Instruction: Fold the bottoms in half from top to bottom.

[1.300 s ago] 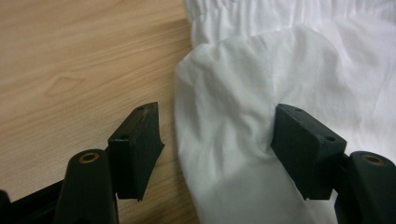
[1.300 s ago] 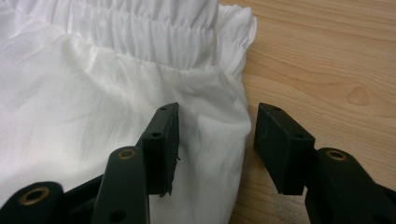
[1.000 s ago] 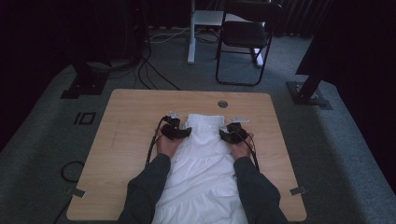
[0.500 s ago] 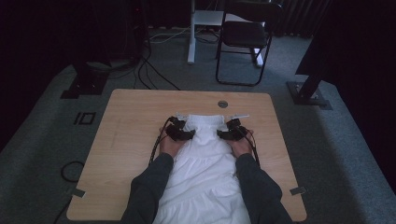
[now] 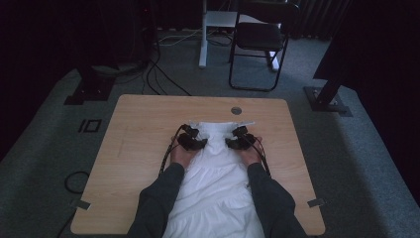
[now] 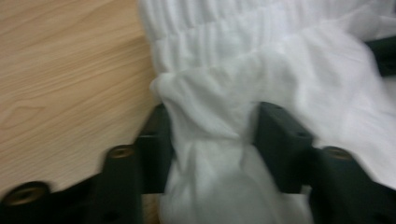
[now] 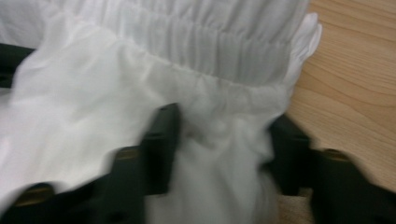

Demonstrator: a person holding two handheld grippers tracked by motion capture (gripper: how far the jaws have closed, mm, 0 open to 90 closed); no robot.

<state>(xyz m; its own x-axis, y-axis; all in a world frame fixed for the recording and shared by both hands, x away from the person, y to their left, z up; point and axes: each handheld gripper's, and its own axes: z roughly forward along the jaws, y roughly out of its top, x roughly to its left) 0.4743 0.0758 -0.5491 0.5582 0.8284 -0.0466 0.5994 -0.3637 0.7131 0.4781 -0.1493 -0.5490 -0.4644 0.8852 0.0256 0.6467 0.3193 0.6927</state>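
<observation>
Two grippers, the left gripper (image 5: 194,143) and right gripper (image 5: 236,143), each clamp bunched fabric near the gathered top edge of the white garment (image 5: 214,188) lying on the table (image 5: 138,148), apparently to lift or fold it evenly

1. The place looks like a recording studio or lab, not a home.
2. Black curtains (image 5: 381,44) close off the back and right side, leaving the room dim.
3. Grey carpet (image 5: 44,148) covers the floor, with loose cables (image 5: 158,74) running across it behind the table.
4. A plain wooden table (image 5: 138,148) stands alone in the middle, with a cable port (image 5: 236,110) near its far edge.
5. Black stand bases (image 5: 329,99) sit on the floor at either side.
6. A folding chair (image 5: 260,42) and a white desk leg (image 5: 202,34) stand beyond the far edge.
</observation>
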